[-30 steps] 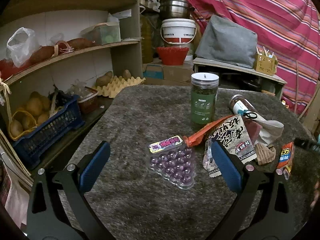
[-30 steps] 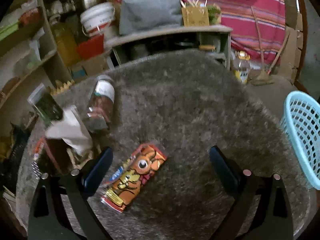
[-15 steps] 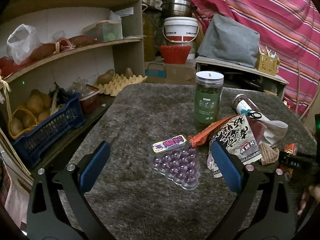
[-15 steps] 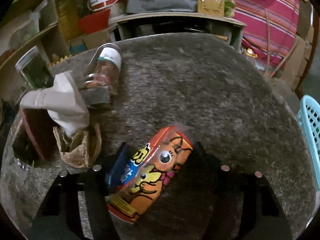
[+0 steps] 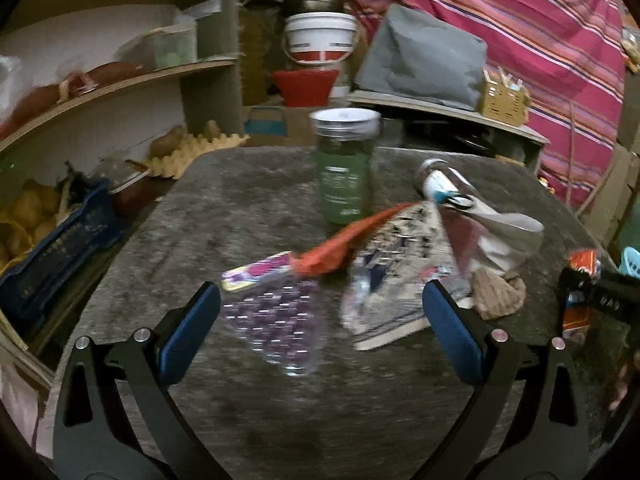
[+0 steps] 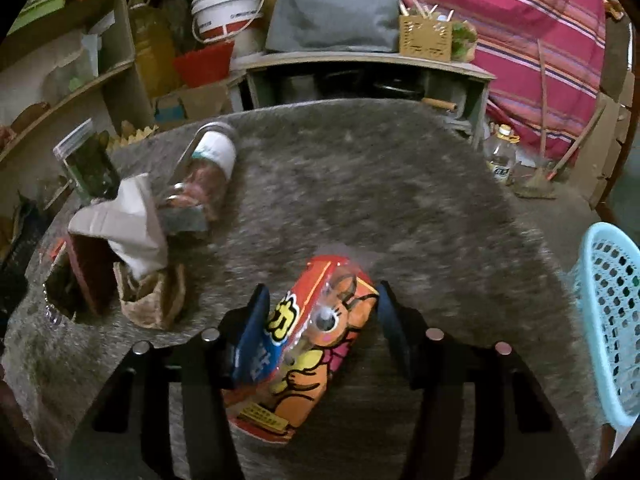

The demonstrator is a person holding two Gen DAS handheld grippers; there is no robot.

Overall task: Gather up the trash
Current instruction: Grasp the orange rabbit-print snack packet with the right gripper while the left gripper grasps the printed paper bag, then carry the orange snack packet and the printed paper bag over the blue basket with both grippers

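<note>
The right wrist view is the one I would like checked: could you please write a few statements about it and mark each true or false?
1. The orange cartoon snack packet lies between the pads of the right claw. True; the claw is closing on it.
2. A light blue mesh basket stands at the right edge of the view. True.
3. The green jar lies on its side. False; it stands upright, while the white-labelled jar lies on its side.
4. The snack packet already lies inside the basket. False; it is over the grey table.
5. The white bucket stands on the grey table. False; it is behind it, by the shelves.
</note>
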